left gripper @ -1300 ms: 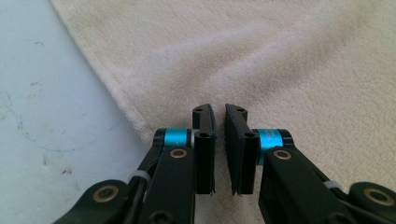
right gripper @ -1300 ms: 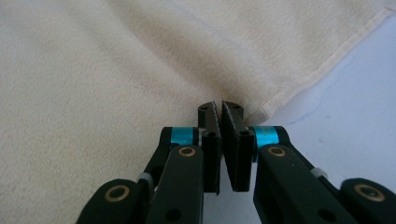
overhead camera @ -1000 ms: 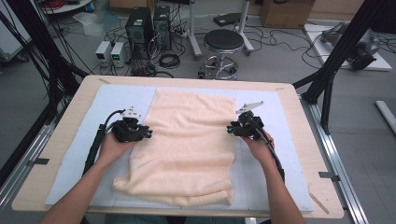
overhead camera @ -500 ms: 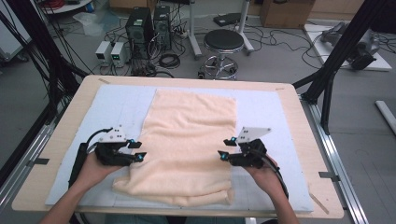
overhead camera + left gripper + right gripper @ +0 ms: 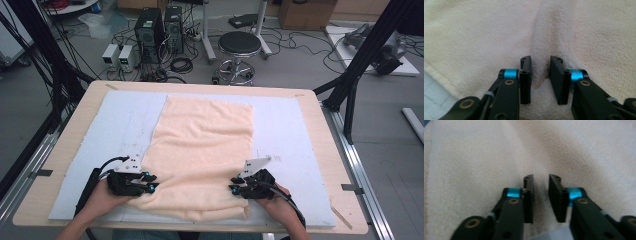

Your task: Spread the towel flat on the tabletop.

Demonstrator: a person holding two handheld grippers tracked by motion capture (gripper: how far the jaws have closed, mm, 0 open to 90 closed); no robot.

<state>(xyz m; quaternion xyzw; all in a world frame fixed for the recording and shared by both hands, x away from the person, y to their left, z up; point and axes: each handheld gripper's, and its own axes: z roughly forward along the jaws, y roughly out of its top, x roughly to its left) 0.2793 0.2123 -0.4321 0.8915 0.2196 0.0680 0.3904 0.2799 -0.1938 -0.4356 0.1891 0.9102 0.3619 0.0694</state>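
Pale peach terry towel lay flat on grey mat on desk. Left tool and right tool came down to towel's near edge, jaws just closing, each pinching towel fold; lift probably next.

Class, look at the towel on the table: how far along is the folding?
Done: the towel lies spread flat on the blue mat. In hand: the left gripper and right gripper have just been closing, each pinching a ridge of cloth near the towel's near end. Left: no fold is laid yet.
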